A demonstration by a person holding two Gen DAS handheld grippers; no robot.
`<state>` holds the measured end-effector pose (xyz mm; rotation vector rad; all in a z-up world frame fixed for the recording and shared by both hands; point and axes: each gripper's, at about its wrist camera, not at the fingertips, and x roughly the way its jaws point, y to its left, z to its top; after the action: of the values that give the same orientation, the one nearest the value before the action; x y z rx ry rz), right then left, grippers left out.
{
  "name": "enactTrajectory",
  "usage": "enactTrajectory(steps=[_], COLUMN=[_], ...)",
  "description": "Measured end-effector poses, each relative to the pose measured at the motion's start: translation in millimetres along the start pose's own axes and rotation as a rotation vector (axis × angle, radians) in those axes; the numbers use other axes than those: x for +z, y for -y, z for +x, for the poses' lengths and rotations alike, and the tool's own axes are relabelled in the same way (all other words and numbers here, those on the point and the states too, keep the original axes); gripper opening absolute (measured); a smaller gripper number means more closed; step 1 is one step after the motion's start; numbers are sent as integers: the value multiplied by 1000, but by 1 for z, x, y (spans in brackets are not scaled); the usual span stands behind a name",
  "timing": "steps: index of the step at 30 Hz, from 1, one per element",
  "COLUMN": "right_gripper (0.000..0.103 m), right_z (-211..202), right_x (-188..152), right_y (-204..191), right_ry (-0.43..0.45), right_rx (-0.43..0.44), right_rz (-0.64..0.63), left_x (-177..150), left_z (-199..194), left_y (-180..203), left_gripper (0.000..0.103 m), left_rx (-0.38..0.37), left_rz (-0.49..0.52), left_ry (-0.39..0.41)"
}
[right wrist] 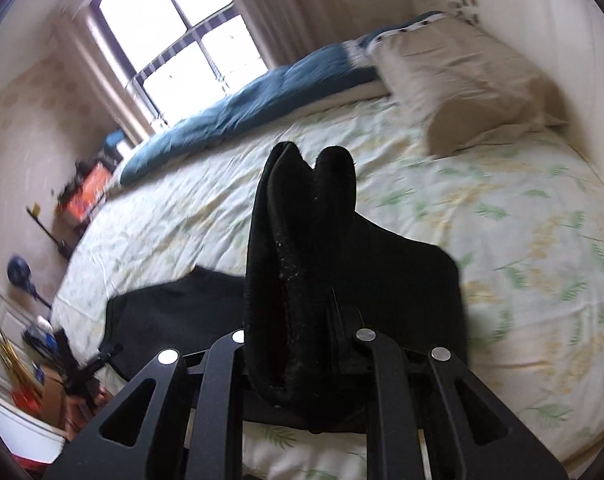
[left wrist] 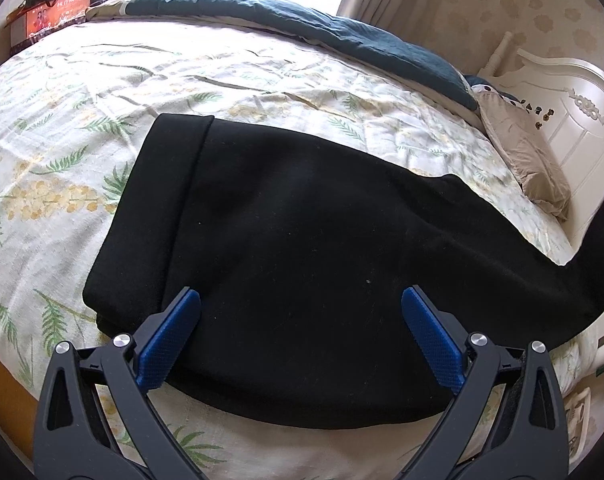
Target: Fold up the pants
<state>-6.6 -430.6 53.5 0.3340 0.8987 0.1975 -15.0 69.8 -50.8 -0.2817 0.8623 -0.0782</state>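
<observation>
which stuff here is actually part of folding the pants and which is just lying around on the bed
Part of the job:
- black pants
- left hand-held gripper, open above the pants
- right hand-held gripper, clamped on a bunched end of the pants

Just lying about:
- beige pillow
- blue quilt

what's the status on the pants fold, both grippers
Left gripper open above pants. Right gripper shut on bunched leg end. Rest lies on bed. Nothing in the way.
</observation>
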Motion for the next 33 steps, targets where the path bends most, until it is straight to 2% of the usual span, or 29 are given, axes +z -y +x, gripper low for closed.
enactTrajectory(steps=[6,14,21,33], right_gripper=[17,17,17,18], right_z=[56,105,123,136], right_x=[-27,-61,-76,-88], right_y=[-46,-89,-108,-121], right_ry=[-73,-131,-150,-159], right_rx=[-26,-127,-181,-222], right_rz=[-59,-149,-199,-237], left_x=[-4,-5,-5,-5], left_z=[0,0,0,1], left_y=[3,3,3,3], left_gripper=[101,101,101,101], left_rx=[12,7,12,21], left_rz=[28,24,30,38], left_ry=[8,12,12,14])
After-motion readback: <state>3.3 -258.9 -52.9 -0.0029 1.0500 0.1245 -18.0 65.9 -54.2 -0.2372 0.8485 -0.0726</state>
